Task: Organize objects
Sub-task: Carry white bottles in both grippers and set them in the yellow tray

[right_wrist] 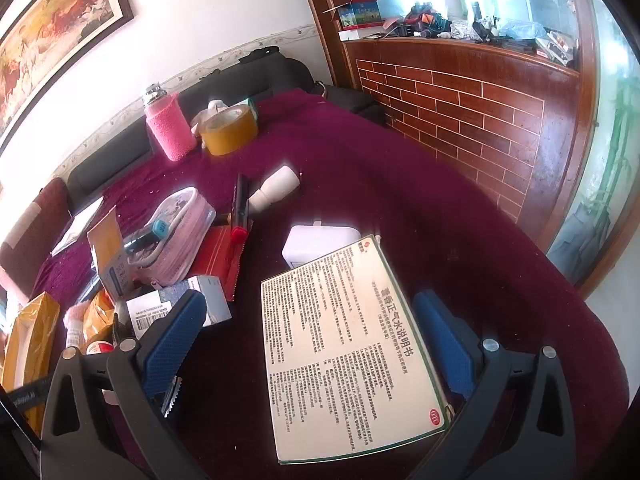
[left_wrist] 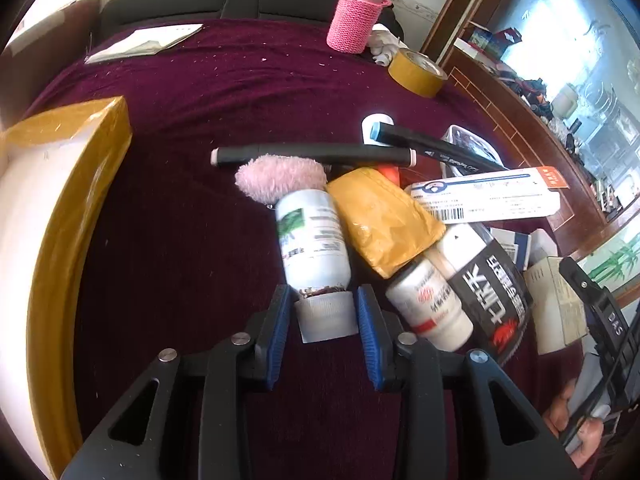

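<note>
Bottle lies hemmed by pouch, perhaps touching.

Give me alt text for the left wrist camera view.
The left gripper clamps the cap of a white bottle lying on a maroon cloth, beside a heap of bottles, markers and boxes. A pink-sleeved flask stands behind.

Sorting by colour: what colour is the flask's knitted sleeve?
Pink knitted sleeve, clearest in the left wrist view.

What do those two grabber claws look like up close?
Both are black plastic tongs. The left gripper and the right gripper each have two angled black arms with cut-out holes, round silver rivets at the hinges, and blue ribbed rubber pads on the inner faces.
</note>
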A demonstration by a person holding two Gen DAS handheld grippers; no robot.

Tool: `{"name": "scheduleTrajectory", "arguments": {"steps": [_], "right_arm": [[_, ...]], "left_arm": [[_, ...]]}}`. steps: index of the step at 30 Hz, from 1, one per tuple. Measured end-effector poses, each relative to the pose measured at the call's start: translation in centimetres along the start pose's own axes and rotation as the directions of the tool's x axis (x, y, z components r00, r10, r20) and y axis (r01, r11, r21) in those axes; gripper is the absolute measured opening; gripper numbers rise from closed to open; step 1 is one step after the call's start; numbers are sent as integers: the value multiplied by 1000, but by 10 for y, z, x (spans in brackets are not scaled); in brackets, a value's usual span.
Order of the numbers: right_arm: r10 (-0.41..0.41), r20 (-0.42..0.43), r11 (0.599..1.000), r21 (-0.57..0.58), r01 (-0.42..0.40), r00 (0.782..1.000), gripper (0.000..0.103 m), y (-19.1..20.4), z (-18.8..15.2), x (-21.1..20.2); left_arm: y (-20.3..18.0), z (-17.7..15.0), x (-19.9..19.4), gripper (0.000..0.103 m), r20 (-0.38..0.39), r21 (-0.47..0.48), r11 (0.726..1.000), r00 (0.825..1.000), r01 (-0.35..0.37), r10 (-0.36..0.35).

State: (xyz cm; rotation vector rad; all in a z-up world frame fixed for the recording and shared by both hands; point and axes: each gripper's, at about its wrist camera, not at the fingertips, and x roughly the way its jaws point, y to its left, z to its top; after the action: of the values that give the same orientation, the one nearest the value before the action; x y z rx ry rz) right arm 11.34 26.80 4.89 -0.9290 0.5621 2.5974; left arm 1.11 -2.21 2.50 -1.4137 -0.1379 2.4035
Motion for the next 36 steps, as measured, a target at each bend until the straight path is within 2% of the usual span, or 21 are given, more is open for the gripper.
{"name": "scheduleTrajectory", "arguments": {"steps": [2, 5, 6, 9, 12, 14, 20, 23, 24, 27, 29, 30, 32, 34, 36], "right_arm": [[-8, -3, 1000, -7, 7, 1000, 103, 1, 1, -1], [-8, -7, 1000, -10, 8, 1000, 103, 0, 2, -3], [-6, -7, 1000, -8, 6, 1000, 103, -1, 1, -3], [4, -4, 1000, -1, -4, 1000, 103, -4, 3, -6], [12, 1, 1000, 1, -12, 1000, 103, -4, 5, -7], [30, -16, 1000, -3, -30, 999, 103, -2, 5, -10], [145, -20, 989, -8, -146, 989, 103, -2, 23, -53], [188, -79, 972, -128, -197, 979, 103, 33, 24, -65], [218, -121, 955, -179, -237, 968, 103, 52, 20, -65], [310, -244, 878, -298, -375, 919, 102, 108, -1, -64], [341, -315, 825, -351, -443, 886, 97, 146, -12, -55], [338, -340, 807, -376, -457, 877, 92, 160, -17, -50], [303, -372, 783, -427, -452, 877, 85, 185, -26, -38], [256, -405, 780, -450, -435, 878, 71, 198, -31, -20], [209, -425, 786, -462, -410, 881, 67, 203, -35, -3]], "left_arm": [[-7, 6, 12, 41, -11, 34, 999, 999, -32, 33], [-15, 9, 17, 42, 35, 61, 996, 997, -69, 67], [-11, 9, 16, 35, 41, 46, 997, 998, -57, 55], [8, 7, 9, 28, 45, -35, 999, 999, 26, -25], [23, -3, -11, 28, 72, -65, 995, 995, 73, -68], [31, -13, -32, 28, 101, -51, 995, 992, 82, -77], [50, -37, -79, 28, 149, -57, 988, 980, 140, -131], [55, -49, -95, 28, 183, -61, 987, 973, 152, -138], [57, -54, -100, 28, 195, -62, 986, 971, 154, -140], [63, -63, -109, 29, 208, -64, 985, 968, 158, -142], [67, -65, -110, 29, 206, -67, 986, 969, 155, -138], [69, -66, -113, 29, 209, -64, 986, 968, 152, -136], [74, -75, -121, 29, 224, -61, 988, 967, 143, -126], [79, -77, -127, 29, 234, -57, 988, 964, 143, -126], [84, -77, -132, 29, 249, -57, 989, 961, 137, -118]]}}
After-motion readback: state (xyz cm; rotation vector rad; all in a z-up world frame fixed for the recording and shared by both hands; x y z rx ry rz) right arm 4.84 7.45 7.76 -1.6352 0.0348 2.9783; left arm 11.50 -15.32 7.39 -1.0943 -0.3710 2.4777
